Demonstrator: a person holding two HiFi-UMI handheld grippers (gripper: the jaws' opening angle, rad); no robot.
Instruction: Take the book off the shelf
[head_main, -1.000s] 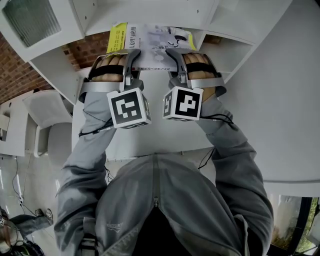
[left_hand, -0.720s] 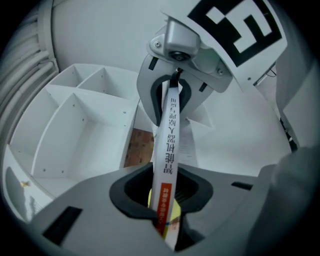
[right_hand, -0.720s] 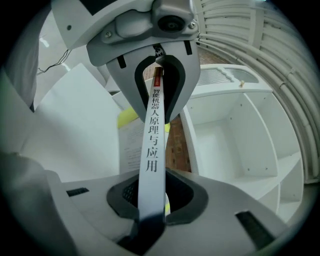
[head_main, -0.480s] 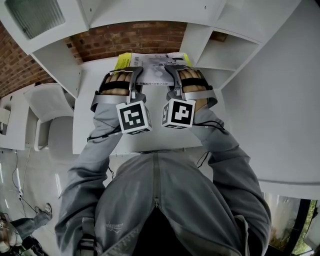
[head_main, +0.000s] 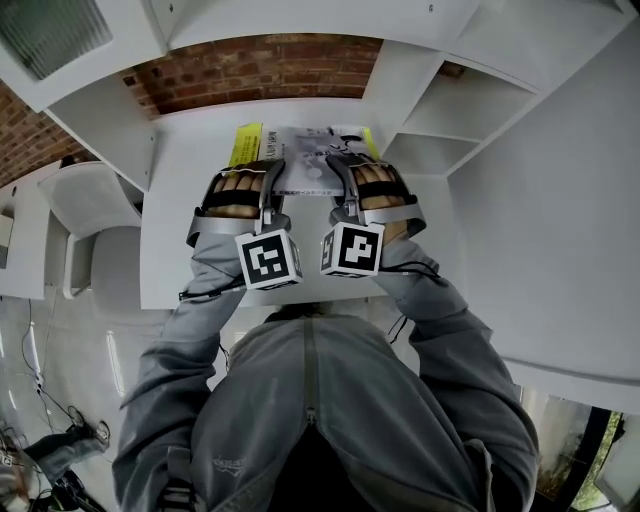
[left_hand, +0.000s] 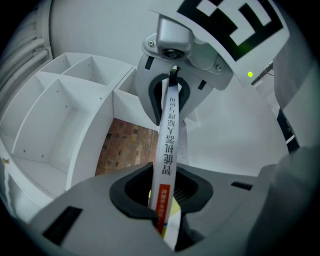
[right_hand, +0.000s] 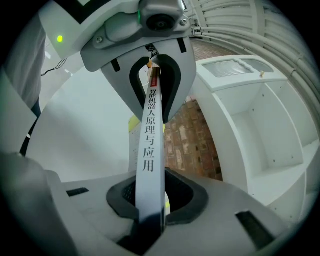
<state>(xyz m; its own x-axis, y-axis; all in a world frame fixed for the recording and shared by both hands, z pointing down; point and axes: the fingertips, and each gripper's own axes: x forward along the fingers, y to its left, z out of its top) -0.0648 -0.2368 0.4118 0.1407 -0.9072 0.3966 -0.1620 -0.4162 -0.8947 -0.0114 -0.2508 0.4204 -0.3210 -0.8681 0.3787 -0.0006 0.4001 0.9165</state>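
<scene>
- Fingers (left_hand: 118, 190) of the left gripper (left_hand: 165, 202) stand a narrow way apart and press on the book (left_hand: 169, 150) at one end of its spine; the right gripper (right_hand: 150, 205) clamps the other end the same way, its fingers (right_hand: 116, 199) parted only by the book's thickness
- Each gripper view shows the printed spine running from its own fingers to the opposite gripper at 12 o'clock, and shows the pads biting; the head view gives none of that
- Only the head view shows the cover face up, white with a yellow strip at its 9 o'clock edge, lying at 12 o'clock of both hands over the white tabletop (head_main: 190, 220); whether it touches the tabletop cannot be told
- The shelf (head_main: 470, 100) sits at 1 o'clock, the brick wall (head_main: 260, 70) at 12 o'clock
- A second ago the book sat high at the shelf's edge; since then both grippers have sunk together, the book is clear of the shelf, and the grip is unchanged
</scene>
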